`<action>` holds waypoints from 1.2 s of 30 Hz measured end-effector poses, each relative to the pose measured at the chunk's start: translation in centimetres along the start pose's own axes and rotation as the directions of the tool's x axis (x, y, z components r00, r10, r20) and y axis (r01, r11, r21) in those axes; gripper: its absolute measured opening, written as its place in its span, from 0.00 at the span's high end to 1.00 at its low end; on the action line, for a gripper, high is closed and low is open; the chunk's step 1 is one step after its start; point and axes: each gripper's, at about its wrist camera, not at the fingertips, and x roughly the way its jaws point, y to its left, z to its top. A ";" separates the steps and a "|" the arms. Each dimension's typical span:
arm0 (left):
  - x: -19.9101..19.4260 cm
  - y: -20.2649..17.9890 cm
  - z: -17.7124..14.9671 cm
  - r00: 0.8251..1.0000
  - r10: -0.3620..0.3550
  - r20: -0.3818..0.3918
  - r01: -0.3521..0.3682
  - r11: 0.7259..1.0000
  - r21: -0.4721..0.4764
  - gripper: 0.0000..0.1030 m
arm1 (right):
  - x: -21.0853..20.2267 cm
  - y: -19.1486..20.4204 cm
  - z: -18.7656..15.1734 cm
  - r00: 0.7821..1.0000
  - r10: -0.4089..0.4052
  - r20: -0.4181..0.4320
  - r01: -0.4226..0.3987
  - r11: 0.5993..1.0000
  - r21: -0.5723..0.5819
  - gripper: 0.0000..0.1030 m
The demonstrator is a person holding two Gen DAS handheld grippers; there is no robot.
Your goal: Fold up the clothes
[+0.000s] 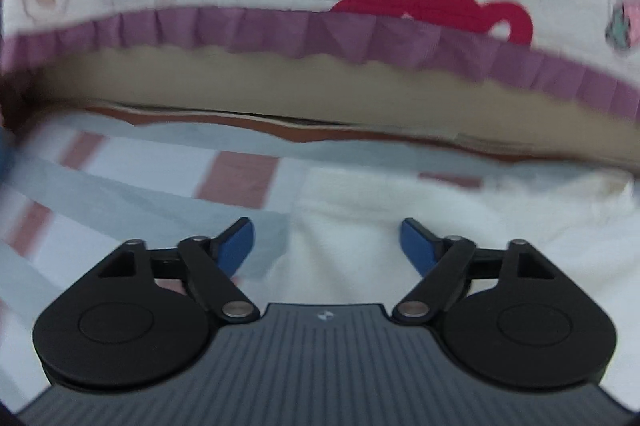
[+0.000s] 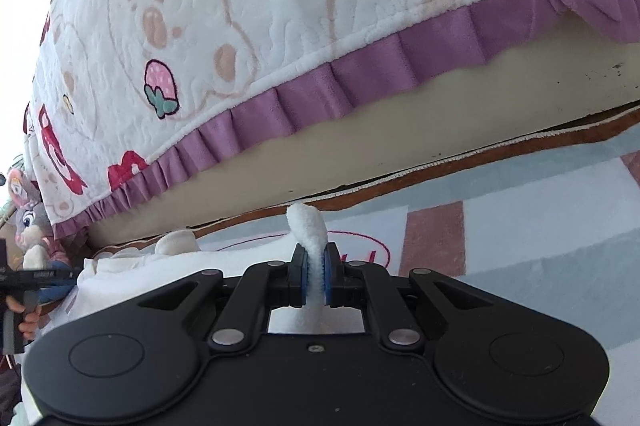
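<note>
Left wrist view: the black left gripper with blue pads (image 1: pixel 327 246) stands wide apart, nothing between its fingers, hovering over the white fluffy fleece garment (image 1: pixel 400 226) that lies spread on the pale blue, white and dusty-pink checked carpet (image 1: pixel 240 177). The garment's left edge falls roughly below the left blue pad (image 1: pixel 236 246), with bare carpet to that side. Beyond the garment, at the far edge of the carpet, runs the beige base of a bed (image 1: pixel 280 85), and over it hangs a white quilted bedspread with red bear figures and a pleated purple frill (image 1: pixel 320 33). This view is blurred.

Right wrist view: the black right gripper (image 2: pixel 315 276) is clamped nearly together on a fold of the same white fleece garment (image 2: pixel 306 226), a tuft of which curls up above the blue pads (image 2: pixel 329 276). The rest of the garment (image 2: pixel 132 278) trails to the left along the carpet (image 2: pixel 520 234) near the bed base (image 2: pixel 360 145). The quilted bedspread (image 2: pixel 240 25) fills the upper part of the view. At the left edge sit soft toys (image 2: pixel 28 226), and below them a hand (image 2: pixel 26 322) holds a dark tool, which may be the other gripper.
</note>
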 end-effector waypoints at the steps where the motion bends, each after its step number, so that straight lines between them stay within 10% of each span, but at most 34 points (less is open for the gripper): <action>1: 0.9 0.1 0.2 1.000 -0.016 -0.020 0.016 0.999 -0.031 0.15 | 0.0 0.0 -0.1 1.000 -0.001 -0.003 0.001 1.000 0.002 0.91; 3: 2.3 0.2 0.6 0.999 -0.022 -0.048 0.019 0.997 -0.077 0.34 | 0.1 -0.1 -0.2 1.000 -0.002 -0.009 0.002 1.000 0.006 0.91; 5: 2.3 -0.6 0.7 0.999 0.023 -0.050 -0.027 0.995 -0.091 0.91 | 0.0 -0.3 -0.2 1.000 0.000 -0.008 0.000 1.000 0.003 0.91; 6: 2.0 -1.0 0.8 0.998 0.041 -0.045 -0.045 0.995 -0.094 0.91 | -0.1 -0.3 -0.1 1.000 0.004 -0.001 -0.004 1.000 -0.001 0.91; 12: -2.6 -2.4 1.8 0.984 0.117 0.137 -0.122 0.992 0.028 0.92 | -0.8 0.1 0.2 0.997 0.051 0.055 -0.050 0.998 -0.032 0.91; 18: -5.1 -2.6 1.4 0.925 0.186 0.331 -0.250 0.955 0.161 0.92 | -1.3 1.5 0.8 0.988 0.103 0.117 -0.092 0.991 -0.095 0.91; 25: 0.1 -2.0 1.2 0.963 0.222 0.151 -0.250 0.946 0.205 0.83 | 1.0 0.9 0.5 0.999 -0.015 0.035 0.019 0.994 -0.107 0.91; 28: 0.8 -1.5 1.0 0.958 0.269 0.095 -0.282 0.943 0.177 0.65 | 1.9 1.2 1.2 0.995 -0.098 -0.024 0.094 0.986 -0.135 0.88; 34: -2.8 -3.1 -0.3 0.937 0.236 0.257 -0.290 0.936 0.198 0.41 | 1.7 7.0 2.1 0.899 -0.436 0.036 0.412 0.815 -0.407 0.79; 36: -4.5 -3.7 -1.7 0.954 0.168 0.246 -0.222 0.952 0.211 0.38 | 0.6 9.4 2.0 0.930 -0.366 0.023 0.343 0.845 -0.411 0.73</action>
